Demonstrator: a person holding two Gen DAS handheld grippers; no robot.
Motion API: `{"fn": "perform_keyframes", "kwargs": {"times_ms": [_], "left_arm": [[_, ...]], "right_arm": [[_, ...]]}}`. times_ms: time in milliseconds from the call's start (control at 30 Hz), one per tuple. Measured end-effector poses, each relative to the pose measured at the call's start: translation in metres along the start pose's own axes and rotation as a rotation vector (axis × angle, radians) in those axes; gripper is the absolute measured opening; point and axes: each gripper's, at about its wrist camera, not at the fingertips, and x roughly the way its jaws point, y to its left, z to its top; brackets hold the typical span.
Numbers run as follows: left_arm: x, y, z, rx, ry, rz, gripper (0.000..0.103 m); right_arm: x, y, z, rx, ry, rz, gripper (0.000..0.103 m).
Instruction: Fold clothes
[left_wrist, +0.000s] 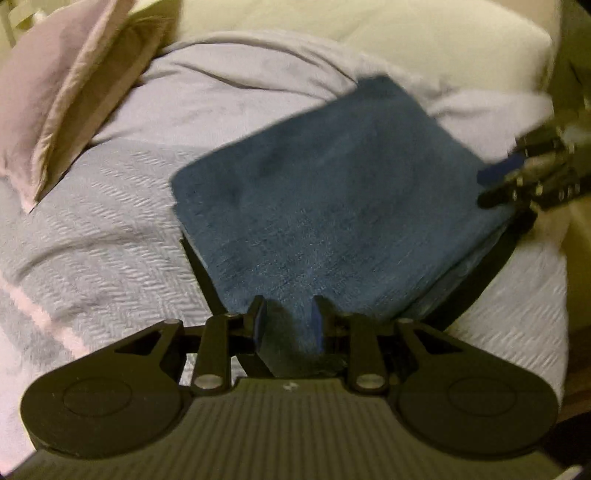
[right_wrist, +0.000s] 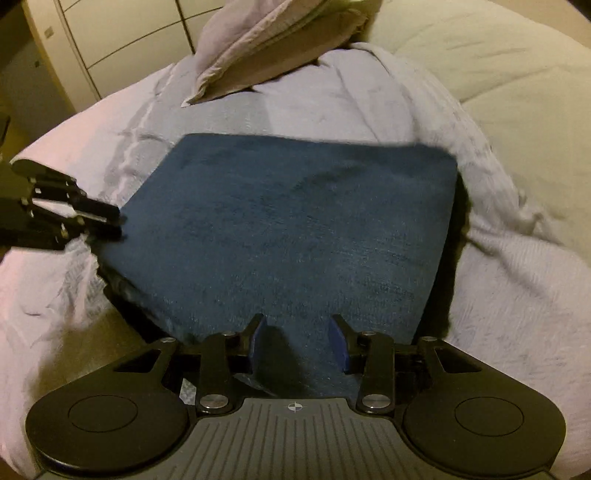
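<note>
Item: folded blue cloth (left_wrist: 332, 206), several layers thick, a neat rectangle lifted a little above the bed (left_wrist: 96, 236), casting a dark shadow beneath.
Surroundings: pale lilac bedcover with a herringbone weave; a pillow (left_wrist: 62, 92) lies well apart toward the head of the bed; cream duvet (right_wrist: 498, 66) beyond.
Left gripper (left_wrist: 288, 321): jaws part-closed on the near edge of the cloth; blue pads bear on the fabric bundle between them.
Right gripper (right_wrist: 299, 339): jaws somewhat wider, likewise set on the cloth's edge on its own side, fabric filling the gap. Grip looks firm, though motion blur limits certainty.
Step in hand (judgement): folding itself appears finished; the stack is being carried or set down with both grippers.
Next move calls for (judgement): lower both sides level and together so layers do not slip, rest the stack flat on the bedcover, then let go evenly.
</note>
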Motion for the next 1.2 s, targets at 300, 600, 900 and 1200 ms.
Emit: {"fn": "perform_keyframes", "kwargs": {"times_ms": [300,600,900,1200], "left_arm": [[-0.055,-0.014,0.000,-0.179,0.040,0.114,0.058],[-0.102,-0.075,-0.034,-0.425,0.102,0.166,0.095],[-0.153,-0.107,-0.046,-0.399,0.001,0.175,0.099],[-0.224,-0.120,-0.070,-0.421,-0.047,0.155,0.101]], "right_arm": [[-0.056,0.012,-0.002,0.155,-0.059,-0.059,0.082],[-0.085,0.034,-0.047,0.425,0.040,-0.102,0.083],[-0.150,0.083,-0.063,0.420,-0.034,-0.255,0.084],[-0.217,0.154,-0.075,0.394,-0.115,-0.302,0.090]]}}
